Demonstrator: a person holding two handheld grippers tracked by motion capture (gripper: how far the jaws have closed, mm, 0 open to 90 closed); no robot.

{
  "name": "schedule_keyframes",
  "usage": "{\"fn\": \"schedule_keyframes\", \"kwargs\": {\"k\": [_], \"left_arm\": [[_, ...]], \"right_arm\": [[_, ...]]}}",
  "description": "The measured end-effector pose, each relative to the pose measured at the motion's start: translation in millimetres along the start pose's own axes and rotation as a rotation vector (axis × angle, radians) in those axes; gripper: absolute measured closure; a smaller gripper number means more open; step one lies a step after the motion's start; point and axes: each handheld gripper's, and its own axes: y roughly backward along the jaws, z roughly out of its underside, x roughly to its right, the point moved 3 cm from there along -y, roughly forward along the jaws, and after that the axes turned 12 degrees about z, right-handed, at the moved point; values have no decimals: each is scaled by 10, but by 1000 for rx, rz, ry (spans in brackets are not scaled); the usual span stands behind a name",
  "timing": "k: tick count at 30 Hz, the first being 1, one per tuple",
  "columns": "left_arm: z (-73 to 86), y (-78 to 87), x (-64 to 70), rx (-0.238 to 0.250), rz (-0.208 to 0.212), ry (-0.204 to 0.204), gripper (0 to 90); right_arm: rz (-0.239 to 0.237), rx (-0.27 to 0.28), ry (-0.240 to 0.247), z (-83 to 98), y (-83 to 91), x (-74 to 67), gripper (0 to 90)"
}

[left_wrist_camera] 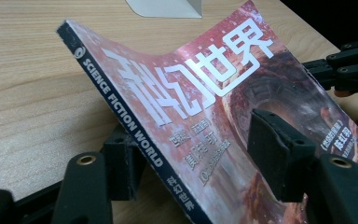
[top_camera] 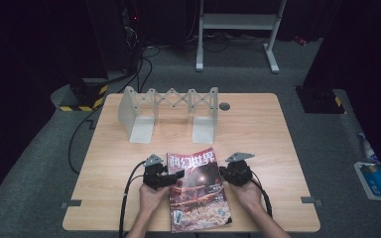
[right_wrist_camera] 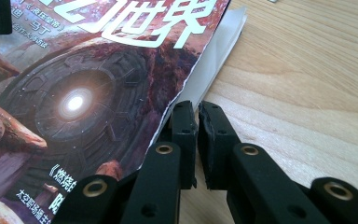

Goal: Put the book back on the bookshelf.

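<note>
Red magazine (top_camera: pixel 198 191) lies near on the table (top_camera: pixel 258 124). Left gripper (left_wrist_camera: pixel 200 172) gapes around its spine; right gripper (right_wrist_camera: pixel 196 140) is closed at its edge. Lifting it to the far rack (top_camera: pixel 171 111) looks left.

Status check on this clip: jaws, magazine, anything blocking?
Left gripper open, jaws straddling the magazine at its spine. Right gripper shut beside the magazine's page edge, nothing visibly between its jaws. Bookend rack stands farther back, apart from both.
</note>
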Motion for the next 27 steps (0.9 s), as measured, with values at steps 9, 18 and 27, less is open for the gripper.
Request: {"fn": "schedule_keyframes", "kwargs": {"k": [9,18,27], "left_arm": [[4,-31,5,-34,24,8,347],[2,-25,-10,-34,14,18,356],[-13,-19,-27,-55,48,46,425]], "right_arm": [[-26,13,20,-53,-57,-77,848],[-37,25,29,-77,-87,-132,853],[-36,32,25,-79,-99,-131,859]]}}
